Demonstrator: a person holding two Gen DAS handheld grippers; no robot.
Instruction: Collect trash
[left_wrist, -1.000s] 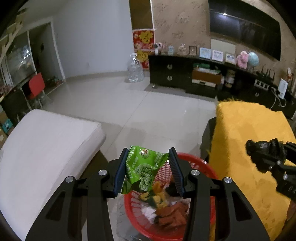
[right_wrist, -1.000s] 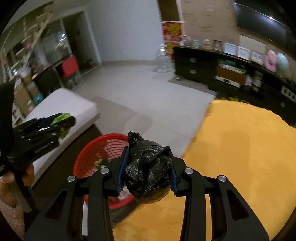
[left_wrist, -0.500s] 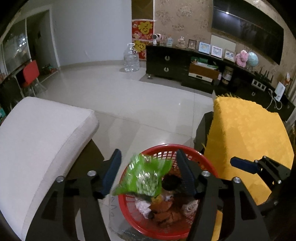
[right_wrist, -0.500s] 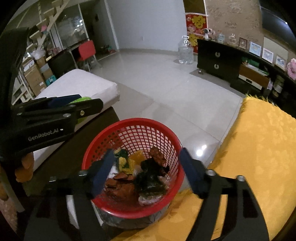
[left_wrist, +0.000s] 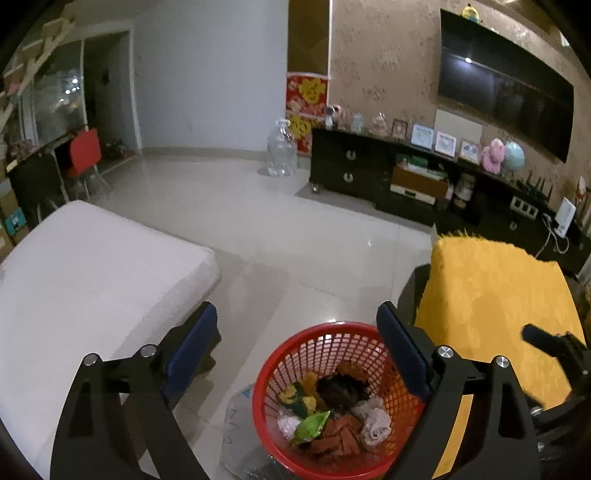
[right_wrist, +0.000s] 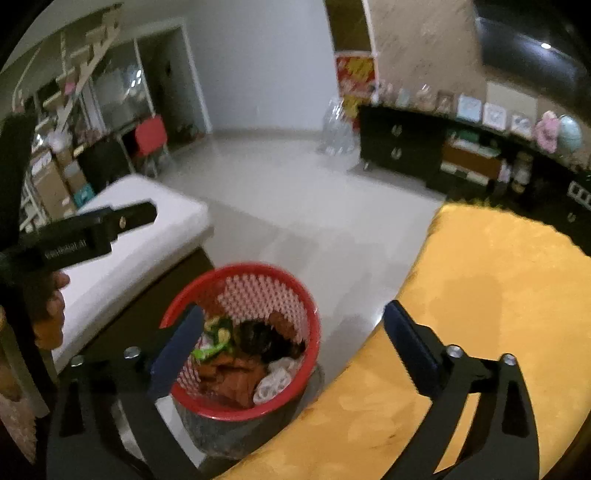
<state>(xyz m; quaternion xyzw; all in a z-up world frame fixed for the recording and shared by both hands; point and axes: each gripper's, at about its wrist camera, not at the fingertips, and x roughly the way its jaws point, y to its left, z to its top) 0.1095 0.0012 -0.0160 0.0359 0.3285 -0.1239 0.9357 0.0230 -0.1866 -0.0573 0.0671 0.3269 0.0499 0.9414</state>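
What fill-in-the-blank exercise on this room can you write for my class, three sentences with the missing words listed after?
1. The green snack wrapper and the black bag lie inside the ____ basket.
2. Both the left tool and the right tool stand ____, with nothing between their fingers.
3. The cloth beside the basket is ____ in colour.

Missing words: red; open; yellow

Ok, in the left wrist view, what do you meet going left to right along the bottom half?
White padded cushion → red plastic mesh basket of trash → yellow fuzzy cloth cover → black tip of the other hand-held gripper.
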